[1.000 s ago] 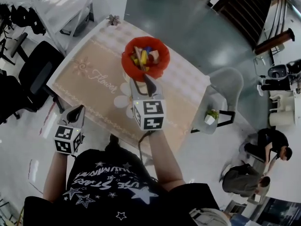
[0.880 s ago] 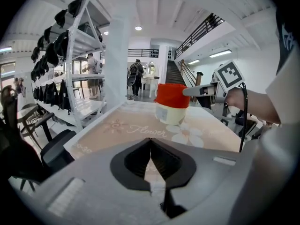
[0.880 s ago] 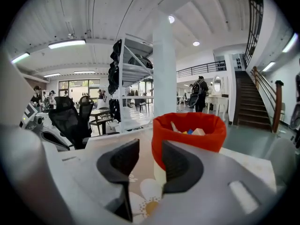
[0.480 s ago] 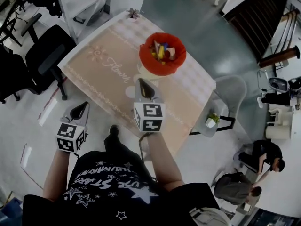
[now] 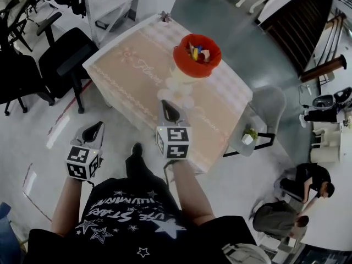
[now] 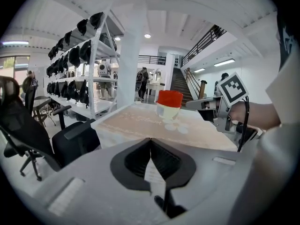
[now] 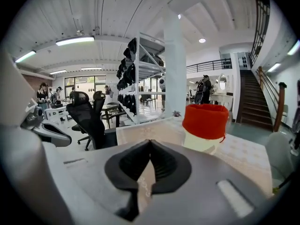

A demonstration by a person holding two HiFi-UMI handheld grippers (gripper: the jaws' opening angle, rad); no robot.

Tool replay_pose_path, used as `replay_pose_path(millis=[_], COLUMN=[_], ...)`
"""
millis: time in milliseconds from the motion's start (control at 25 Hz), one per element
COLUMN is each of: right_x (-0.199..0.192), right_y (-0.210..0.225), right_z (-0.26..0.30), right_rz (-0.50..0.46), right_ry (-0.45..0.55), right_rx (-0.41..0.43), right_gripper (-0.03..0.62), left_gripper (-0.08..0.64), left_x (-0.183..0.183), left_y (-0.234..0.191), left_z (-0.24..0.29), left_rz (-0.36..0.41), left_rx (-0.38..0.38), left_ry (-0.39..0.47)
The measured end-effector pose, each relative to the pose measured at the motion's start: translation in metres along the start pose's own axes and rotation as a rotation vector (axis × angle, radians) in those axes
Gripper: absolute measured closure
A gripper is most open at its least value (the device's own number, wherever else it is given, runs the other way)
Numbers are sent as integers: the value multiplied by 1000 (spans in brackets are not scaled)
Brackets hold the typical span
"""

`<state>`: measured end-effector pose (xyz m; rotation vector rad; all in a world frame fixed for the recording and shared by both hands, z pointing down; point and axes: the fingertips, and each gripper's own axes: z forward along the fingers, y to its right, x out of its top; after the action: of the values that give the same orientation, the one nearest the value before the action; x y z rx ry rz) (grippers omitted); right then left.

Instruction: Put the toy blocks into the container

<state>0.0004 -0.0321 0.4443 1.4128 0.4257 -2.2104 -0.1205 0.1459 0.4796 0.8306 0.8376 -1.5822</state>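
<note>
Toy blocks (image 5: 198, 53) are all in the container (image 5: 181, 59) as far as I can see, a jumble of yellow, blue and reddish bits. Neither gripper has one.

Closest in, the left gripper (image 5: 98, 127) hangs over bare floor, short of the table (image 5: 129, 78). Its jaws are pressed together with nothing between them. The right gripper (image 5: 169, 110) is a bit further out, over the table's near edge, jaws also squeezed together and empty.

Then comes a long stretch of bare beige cloth with a flower print, so lots of room there. The container stands on the far half, closer to the right-hand edge than the left. It has a floppy red top and a pale lower part, which shows best in the right gripper view (image 7: 205, 121).

Round the edges, a black office chair (image 5: 69, 56) sits near the left side and a grey chair (image 5: 265, 104) just beside the right side. A small decoration (image 5: 164, 17) sits at the far corner, with open grey floor beyond.
</note>
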Motion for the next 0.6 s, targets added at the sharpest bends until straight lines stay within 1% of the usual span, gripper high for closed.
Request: replay_pose_path(millis=[280, 440, 600], right_x=[-35, -58, -79], right_y=[-43, -66, -82], right_z=[-51, -83, -106], right_rz=[3, 13, 36], right_ry=[-20, -34, -47], right_rx=[13, 13, 11], right_gripper=[588, 588, 588], left_gripper=[549, 549, 549], left_x=[-39, -67, -84], left_y=[18, 29, 37], left_z=[-61, -95, -122], left_rz=[-22, -27, -26], left_rx=[12, 11, 15], left_ry=[14, -1, -9])
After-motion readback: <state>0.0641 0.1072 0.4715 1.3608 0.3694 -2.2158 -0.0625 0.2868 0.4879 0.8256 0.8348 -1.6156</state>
